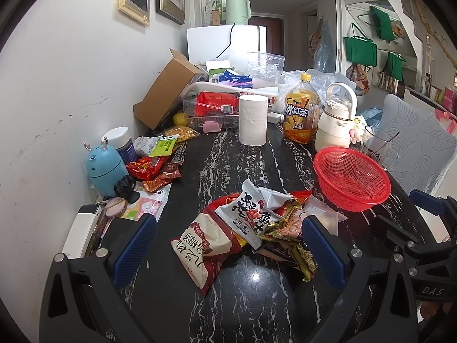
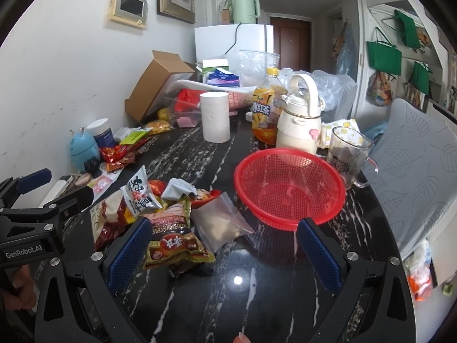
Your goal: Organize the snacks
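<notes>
Red basket (image 2: 288, 185) sits at my twelve o'clock; "冰红茶" marks the tea bottle (image 1: 300, 111). Both grippers, left (image 1: 228, 245) and right (image 2: 225, 245), have jaws spread, holding nothing; "GenRobot.AI" brands one.

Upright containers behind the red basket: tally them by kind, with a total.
Iced tea bottle: 1
White handled jug: 1
Glass mug: 1
Paper roll: 1
Total: 4

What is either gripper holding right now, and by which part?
Nothing is held. The left gripper is open over the pile of snack packets, and the right gripper is open in front of the red basket, which has nothing in it.
</notes>
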### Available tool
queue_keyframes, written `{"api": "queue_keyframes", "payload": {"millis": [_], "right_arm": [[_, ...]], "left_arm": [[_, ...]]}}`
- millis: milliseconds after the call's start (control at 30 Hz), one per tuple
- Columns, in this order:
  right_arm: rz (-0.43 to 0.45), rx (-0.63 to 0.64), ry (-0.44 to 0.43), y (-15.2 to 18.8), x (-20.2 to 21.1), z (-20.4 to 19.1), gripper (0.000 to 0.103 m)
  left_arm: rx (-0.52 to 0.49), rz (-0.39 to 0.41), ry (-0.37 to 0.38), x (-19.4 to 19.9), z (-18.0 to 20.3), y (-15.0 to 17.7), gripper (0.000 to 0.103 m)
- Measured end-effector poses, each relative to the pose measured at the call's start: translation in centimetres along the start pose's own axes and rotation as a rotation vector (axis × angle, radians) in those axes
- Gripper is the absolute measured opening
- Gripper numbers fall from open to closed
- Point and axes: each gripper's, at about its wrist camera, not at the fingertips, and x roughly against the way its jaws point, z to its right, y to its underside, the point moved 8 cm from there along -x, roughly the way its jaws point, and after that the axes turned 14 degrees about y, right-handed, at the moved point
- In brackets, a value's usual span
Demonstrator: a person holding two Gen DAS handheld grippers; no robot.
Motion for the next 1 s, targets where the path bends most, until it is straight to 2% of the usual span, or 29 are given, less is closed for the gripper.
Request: {"api": "queue_keyframes", "payload": {"millis": [400, 1000], "right_arm": [[0.008, 0.016, -0.028, -0.1, 0.3, -0.9, 0.103], [-0.005, 0.058, -0.091, 1.1, -0.4, -3.2, 0.103]], "left_arm": [[0.0, 0.014, 0.009, 0.6, 0.1, -0.1, 0.103], [0.007, -0.008, 0.002, 0.5, -1.5, 1.3, 0.103]]}}
